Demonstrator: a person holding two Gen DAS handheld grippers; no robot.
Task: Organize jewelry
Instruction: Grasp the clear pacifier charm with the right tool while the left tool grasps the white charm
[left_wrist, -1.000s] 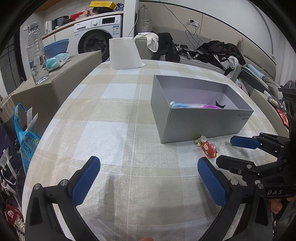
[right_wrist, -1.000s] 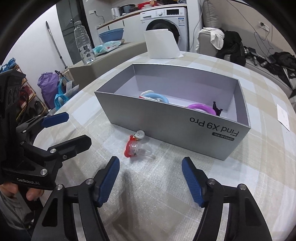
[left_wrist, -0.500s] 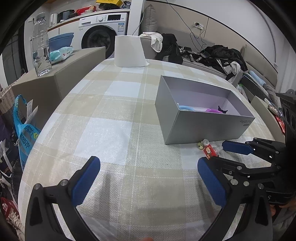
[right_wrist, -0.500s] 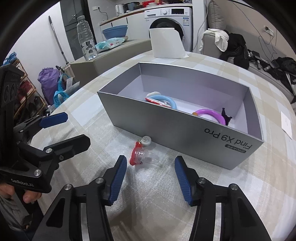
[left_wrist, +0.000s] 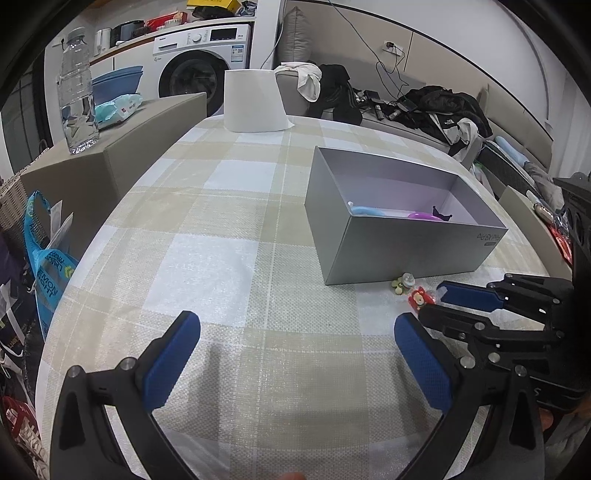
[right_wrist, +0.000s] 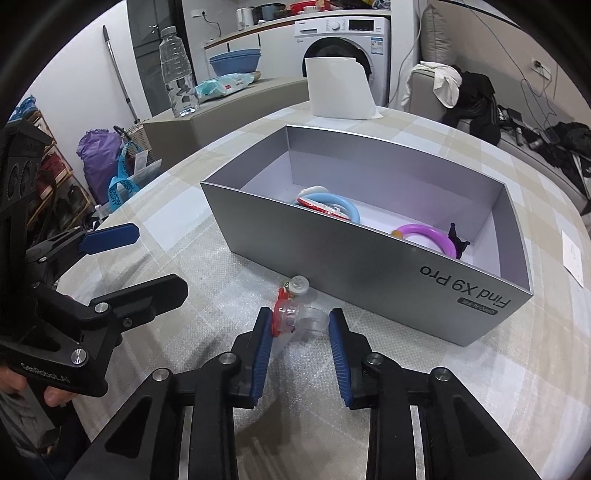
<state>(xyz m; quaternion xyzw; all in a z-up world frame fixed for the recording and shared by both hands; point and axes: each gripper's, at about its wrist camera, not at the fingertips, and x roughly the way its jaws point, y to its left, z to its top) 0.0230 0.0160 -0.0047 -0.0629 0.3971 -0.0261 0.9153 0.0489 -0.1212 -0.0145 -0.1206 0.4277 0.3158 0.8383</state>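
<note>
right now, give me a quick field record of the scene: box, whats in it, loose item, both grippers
box: open grey box on checked tablecloth
inside: blue bracelet, purple bracelet
loose item: clear and red bracelet on the cloth in front of the box
right gripper: jaws either side of the loose bracelet, not clamped
left gripper: wide open, empty

Two handheld black plastic grippers. The left gripper (left_wrist: 295, 363) has angular black arms tipped with ribbed royal-blue rubber pads (left_wrist: 171, 360) and round silver screws at the joints. The right gripper (right_wrist: 299, 354) is built alike: black linkage arms, blue ribbed pads (right_wrist: 338, 354), silver screw heads. White lettering marks the left gripper's body (right_wrist: 44, 373). Bare fingers (right_wrist: 55, 395) show beneath it.
</note>
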